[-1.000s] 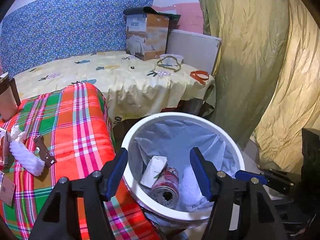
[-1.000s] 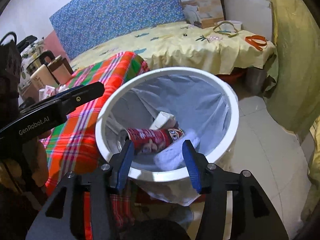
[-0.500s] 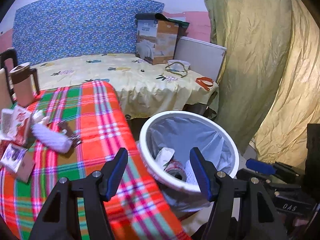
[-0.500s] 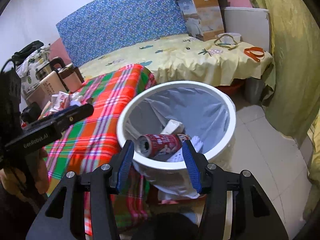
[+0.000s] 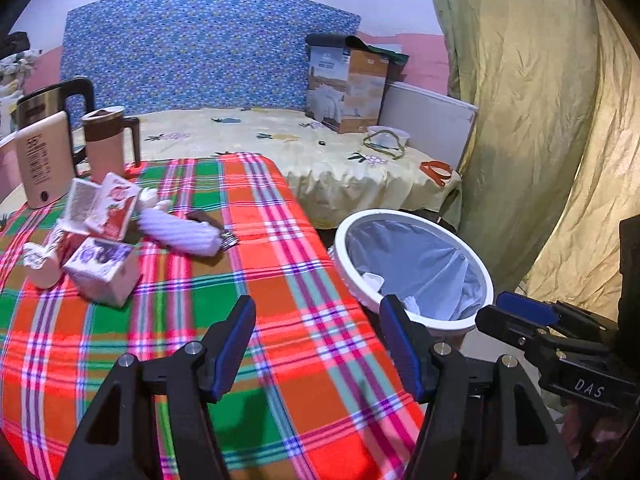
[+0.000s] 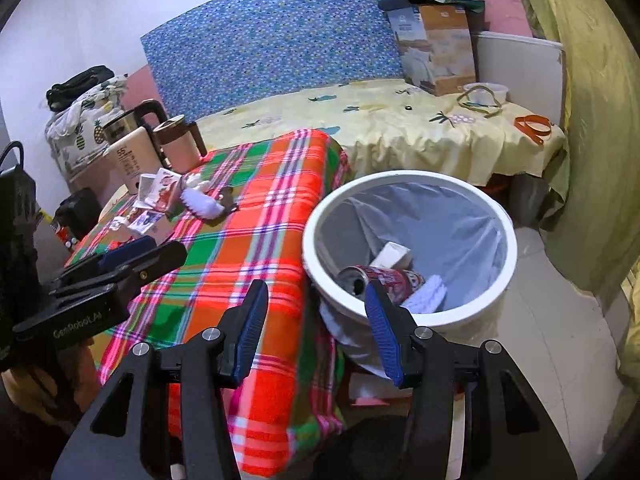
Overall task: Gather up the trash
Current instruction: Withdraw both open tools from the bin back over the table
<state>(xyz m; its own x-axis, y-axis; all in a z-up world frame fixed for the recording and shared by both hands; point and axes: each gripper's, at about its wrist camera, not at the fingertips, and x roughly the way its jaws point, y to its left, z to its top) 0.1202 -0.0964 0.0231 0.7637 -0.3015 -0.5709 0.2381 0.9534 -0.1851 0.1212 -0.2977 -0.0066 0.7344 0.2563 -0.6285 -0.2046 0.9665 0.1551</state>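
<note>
A white trash bin with a pale liner stands beside the plaid table; a red can, a small white carton and a white crumpled piece lie inside. Trash lies on the plaid cloth at the far left: small cartons, a purple-print carton, a white ribbed wrapper and a brown wrapper. My left gripper is open and empty above the table's near part. My right gripper is open and empty, between table edge and bin.
Kettles and a brown-lidded mug stand at the table's back left. A bed with a yellow sheet carries a cardboard box, a bowl and orange scissors. A yellow curtain hangs right of the bin.
Both grippers have pulled back and swung left, away from the bin. The left view now looks over the plaid table and its trash. Both stay open and empty.
</note>
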